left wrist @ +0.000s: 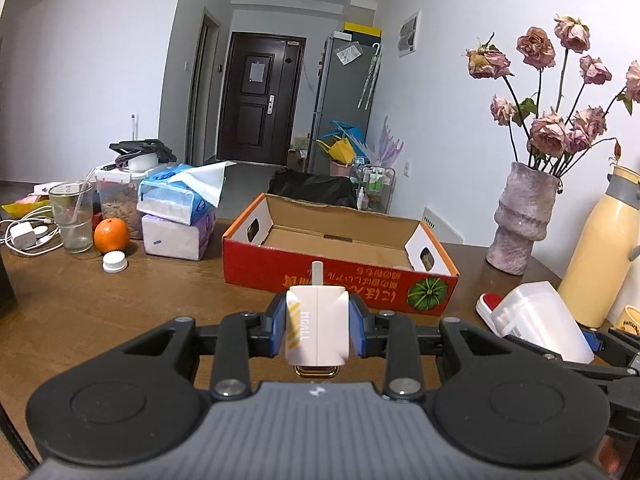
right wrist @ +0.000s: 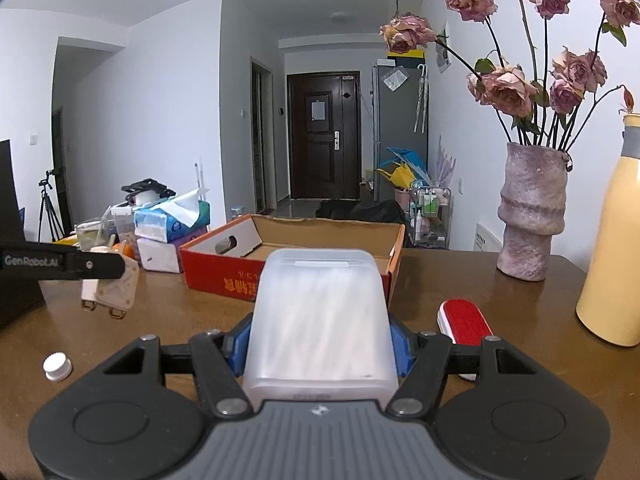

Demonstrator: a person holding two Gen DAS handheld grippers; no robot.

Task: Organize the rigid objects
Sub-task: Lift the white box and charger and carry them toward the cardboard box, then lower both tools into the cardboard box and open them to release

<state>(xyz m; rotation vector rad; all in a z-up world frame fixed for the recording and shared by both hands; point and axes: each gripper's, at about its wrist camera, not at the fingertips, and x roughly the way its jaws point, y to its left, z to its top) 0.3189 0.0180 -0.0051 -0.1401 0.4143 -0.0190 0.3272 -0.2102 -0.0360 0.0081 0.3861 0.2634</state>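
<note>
My left gripper is shut on a small white charger plug with gold prongs, held above the brown table short of the open red cardboard box. In the right wrist view that same plug hangs at the left, clamped by the left gripper's fingers. My right gripper is shut on a translucent white plastic box, also held in front of the red cardboard box. The plastic box shows at the right edge of the left wrist view. The cardboard box looks empty inside.
A red-and-white lint brush lies on the table to the right. A grey vase of dried roses and a cream bottle stand at the right. An orange, a white cap, a glass, tissue packs and cables crowd the left.
</note>
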